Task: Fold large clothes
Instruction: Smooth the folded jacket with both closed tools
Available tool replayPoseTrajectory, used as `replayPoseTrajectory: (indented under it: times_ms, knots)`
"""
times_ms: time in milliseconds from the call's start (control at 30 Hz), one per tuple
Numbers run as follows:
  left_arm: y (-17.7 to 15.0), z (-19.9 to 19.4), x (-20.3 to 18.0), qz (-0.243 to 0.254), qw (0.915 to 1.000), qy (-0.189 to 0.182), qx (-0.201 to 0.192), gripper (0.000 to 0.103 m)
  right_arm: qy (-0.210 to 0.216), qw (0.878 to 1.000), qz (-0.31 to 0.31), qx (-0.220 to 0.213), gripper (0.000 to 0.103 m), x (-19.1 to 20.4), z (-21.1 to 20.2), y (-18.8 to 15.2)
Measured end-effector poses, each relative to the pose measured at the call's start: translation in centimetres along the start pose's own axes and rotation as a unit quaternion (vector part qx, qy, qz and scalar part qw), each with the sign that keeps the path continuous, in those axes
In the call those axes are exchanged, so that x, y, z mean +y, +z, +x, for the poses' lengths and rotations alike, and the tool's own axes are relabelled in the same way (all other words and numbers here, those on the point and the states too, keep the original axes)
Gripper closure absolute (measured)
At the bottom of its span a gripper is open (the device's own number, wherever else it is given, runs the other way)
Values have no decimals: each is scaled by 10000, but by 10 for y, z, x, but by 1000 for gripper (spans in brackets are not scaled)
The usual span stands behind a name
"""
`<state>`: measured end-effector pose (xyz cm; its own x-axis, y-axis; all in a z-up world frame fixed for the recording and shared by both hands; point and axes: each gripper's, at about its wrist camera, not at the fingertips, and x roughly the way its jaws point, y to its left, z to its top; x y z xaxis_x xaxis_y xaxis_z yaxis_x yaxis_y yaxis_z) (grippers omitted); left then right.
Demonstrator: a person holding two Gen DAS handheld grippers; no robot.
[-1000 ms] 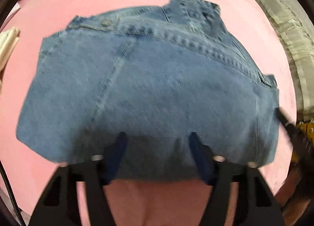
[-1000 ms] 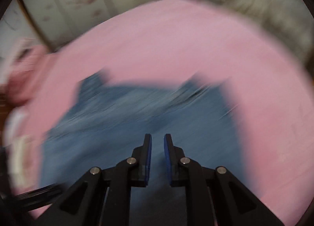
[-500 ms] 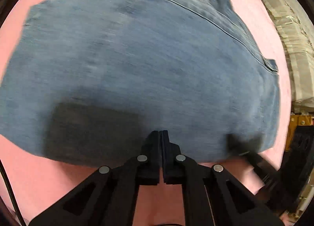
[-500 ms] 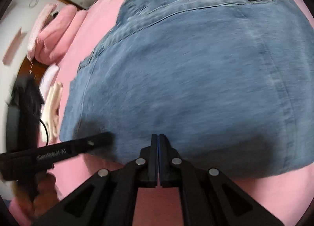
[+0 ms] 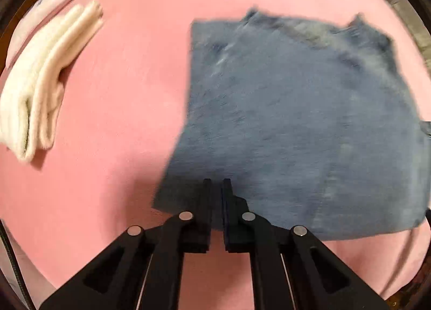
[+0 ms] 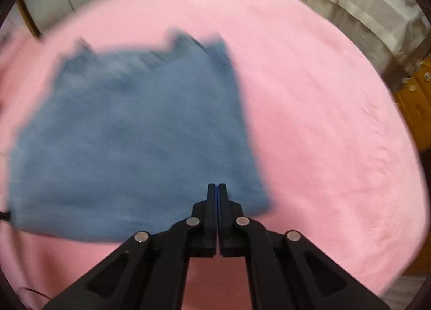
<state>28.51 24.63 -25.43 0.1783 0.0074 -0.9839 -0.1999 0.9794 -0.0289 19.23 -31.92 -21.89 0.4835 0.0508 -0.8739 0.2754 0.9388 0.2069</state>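
The left hand-held gripper (image 5: 215,186) is nearest in its view. Its jaws are almost together with a thin gap, and nothing is between them. It hangs over the near left corner of the folded denim garment (image 5: 296,126). In the right wrist view, the right hand-held gripper (image 6: 217,188) is clenched tight, and it holds nothing too. It sits over the near right corner of the denim garment (image 6: 134,143).

The denim lies flat on the pink bed cover (image 5: 121,94) as a thick blue square. At its far edge two little points stick up. Both views are blurry, so I cannot see seams or buttons.

Farther off on the left lies a folded cream cloth (image 5: 40,89), well apart from the denim.

I think the job now is pressing the fold flat or nudging it square. To do it well, keep both grippers closed, push gently and evenly, and do not drag the top layer out of line.
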Motion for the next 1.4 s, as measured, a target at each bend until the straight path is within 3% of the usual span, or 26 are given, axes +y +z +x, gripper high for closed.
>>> replayPoseTrajectory:
  times_ms: [67,100,133,200,333,533,633,767,867,1033,1167,1233,1300,1400]
  knots:
    - [-8,-12,-23,142,9980,-616,-94,100,821,9961,261,175,103,23,0,-11]
    - [-14,-15,-38,201,9942,-1061,5,100,1244,9906,314,469,103,43,7,-22]
    - [-17,-15,-51,230,9900,-1384,125,100,1405,9878,280,614,103,54,12,-32]
    - [-31,-4,-85,323,9741,-2148,631,100,1601,9827,24,929,103,85,24,-49]
    - [-40,15,-124,614,9699,-2155,952,100,1864,9758,-220,1123,103,122,41,-54]
    - [-29,36,-134,308,9632,-2470,1013,100,2130,9707,156,1099,103,114,67,-34]
    - [4,52,-124,62,9607,-2622,912,100,2446,9591,767,1199,103,115,107,-6]
    - [63,73,-130,-209,9554,-2896,536,100,2595,9592,748,832,103,128,141,44]
    - [96,81,-141,-329,9580,-2841,196,100,2563,9627,618,615,103,144,162,76]
    - [121,88,-150,-534,9634,-2627,-83,102,2710,9599,325,634,103,144,173,89]
    - [127,77,-109,-650,9684,-2366,-441,102,2547,9658,91,469,103,109,163,100]
    - [132,74,-73,-723,9700,-2254,-549,102,1984,9798,-187,185,103,74,146,108]
    - [137,67,-26,-867,9811,-1547,-777,102,1063,9941,-187,-114,103,35,131,114]
    - [144,58,26,-1177,9865,-553,-1000,102,260,9986,234,-396,103,-21,107,120]
